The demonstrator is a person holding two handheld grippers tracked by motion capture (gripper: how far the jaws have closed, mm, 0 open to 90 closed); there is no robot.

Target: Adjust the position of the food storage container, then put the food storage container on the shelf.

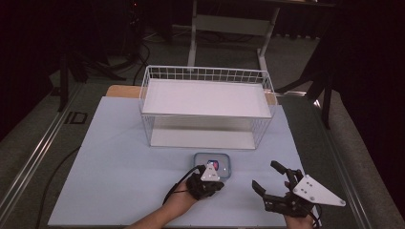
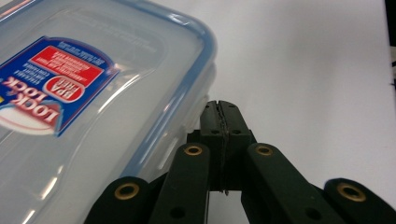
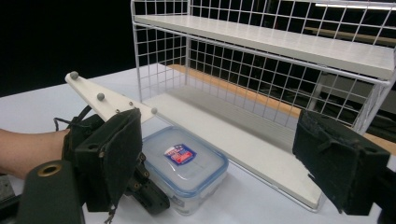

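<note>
- The fingers of the left gripper (image 2: 222, 112) are seen pressed flat together with nothing between them, their tips just beside the near corner of the container (image 2: 84, 107).
- The left gripper (image 1: 206, 183) is placed at the near edge of the container (image 1: 212, 165), close against it; whether it touches cannot be told.
- The fingers of the right gripper (image 1: 273, 181) are spread wide with nothing held, to the right of the container and apart from it.
- In the right gripper view, the container (image 3: 187, 165) is framed between the spread fingers (image 3: 112, 158), with the left gripper (image 3: 140, 186) at its near left side.
- The container is laid flat on the bench (image 1: 119, 162), lid up, its blue rim and red-and-blue label on top; its long axis runs roughly across the bench, parallel to the front of the wire rack (image 1: 205, 107).
- The container is found just in front of the rack's lower shelf, near its middle.
- A narrow strip of bare bench is left between container and rack; wide bare bench is seen to the left and some to the right.
</note>
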